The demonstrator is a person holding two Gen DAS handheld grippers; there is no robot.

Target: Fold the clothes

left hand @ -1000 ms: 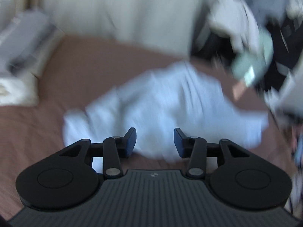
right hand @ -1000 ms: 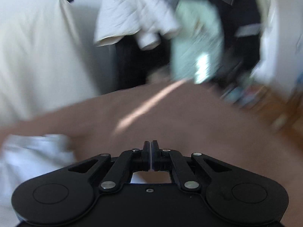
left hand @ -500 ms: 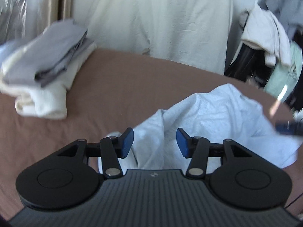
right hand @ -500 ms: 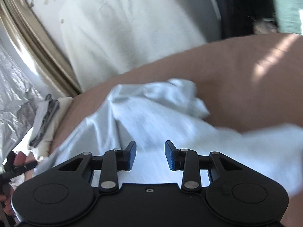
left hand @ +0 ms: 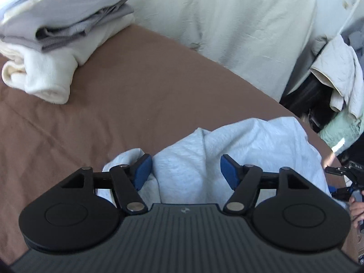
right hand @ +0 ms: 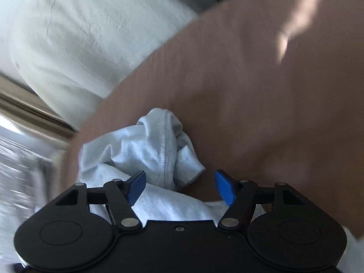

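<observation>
A crumpled pale blue garment (left hand: 238, 145) lies on the brown bed sheet (left hand: 127, 104). My left gripper (left hand: 186, 171) hovers over its near edge. Its jaws are opening; a fold of the cloth rises between the blue pads (left hand: 142, 170), which do not press on it. In the right wrist view the same garment (right hand: 145, 150) is bunched in front of my right gripper (right hand: 180, 187). That gripper's jaws are opening too, over cloth and sheet, gripping nothing. At the right edge of the left wrist view the other gripper (left hand: 345, 175) and a hand (left hand: 357, 211) show.
A stack of folded grey and cream clothes (left hand: 52, 36) sits at the far left of the bed. A white sheet (left hand: 227, 18) hangs behind the bed. Jackets and other clothes (left hand: 336, 72) hang at the far right. The sheet (right hand: 250, 91) beyond the garment is bare.
Both grippers came down closer to the pale blue garment and swung left. The right gripper went from shut to wide apart; the left gripper's jaws widened.
</observation>
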